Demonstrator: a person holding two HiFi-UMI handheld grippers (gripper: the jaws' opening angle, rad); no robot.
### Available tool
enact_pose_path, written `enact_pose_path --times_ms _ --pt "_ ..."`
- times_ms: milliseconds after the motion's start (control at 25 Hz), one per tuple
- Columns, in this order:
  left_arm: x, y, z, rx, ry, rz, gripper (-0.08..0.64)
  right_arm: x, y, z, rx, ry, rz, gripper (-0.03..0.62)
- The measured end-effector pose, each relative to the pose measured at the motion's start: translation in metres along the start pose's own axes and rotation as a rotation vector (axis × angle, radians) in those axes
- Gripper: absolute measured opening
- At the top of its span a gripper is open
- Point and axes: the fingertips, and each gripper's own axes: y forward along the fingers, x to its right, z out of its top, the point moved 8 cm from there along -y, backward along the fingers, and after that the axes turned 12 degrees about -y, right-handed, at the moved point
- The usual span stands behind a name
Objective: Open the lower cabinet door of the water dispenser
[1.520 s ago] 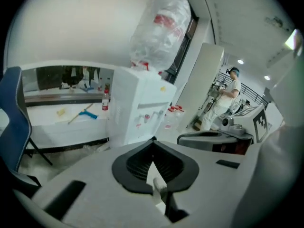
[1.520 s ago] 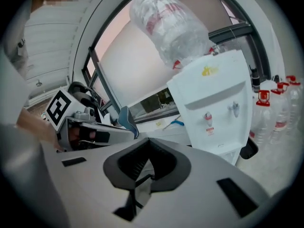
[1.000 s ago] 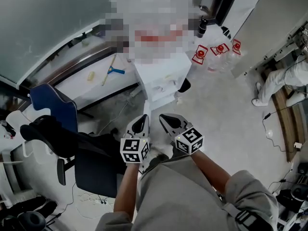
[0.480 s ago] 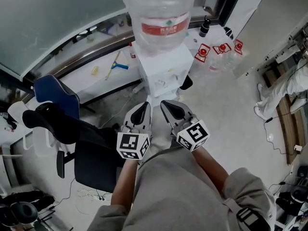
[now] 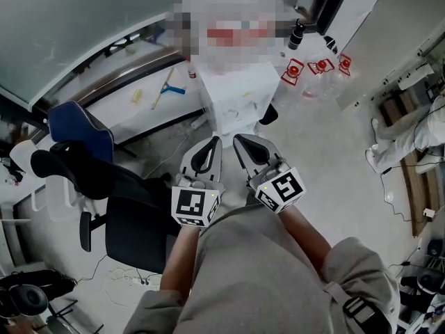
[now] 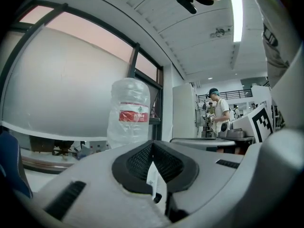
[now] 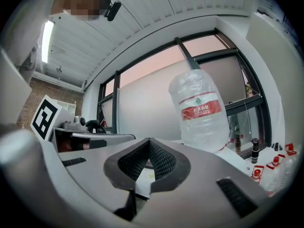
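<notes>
The white water dispenser [image 5: 240, 99] stands straight ahead on the floor, with a big clear bottle [image 6: 129, 118] with a red label upside down on top of it. Its lower cabinet door does not show from above. My left gripper [image 5: 211, 142] and right gripper [image 5: 240, 140] are held side by side just short of the dispenser, both shut with nothing between the pads. In the right gripper view the same bottle [image 7: 199, 110] rises above the closed right gripper [image 7: 149, 148]. The left gripper [image 6: 152, 151] also shows its pads pressed together.
A blue chair [image 5: 76, 134] and a black office chair [image 5: 132, 218] stand to the left. A squeegee [image 5: 167, 89] lies on the ledge by the window. Several red-labelled bottles [image 5: 309, 68] sit right of the dispenser. A person in white [image 5: 410, 127] is at the far right.
Both grippers have risen together and come closer to the dispenser in the head view, rolling slightly. Their jaws have stayed shut and empty.
</notes>
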Motion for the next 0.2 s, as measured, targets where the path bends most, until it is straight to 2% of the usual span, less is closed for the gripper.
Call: enact_pose_path --times_ms 200 --pt "0.0067 -0.0003 0.0011 0.016 0.027 -0.001 0.008 -0.0024 -0.0033 0.0027 0.024 -0.027 0.009 0.009"
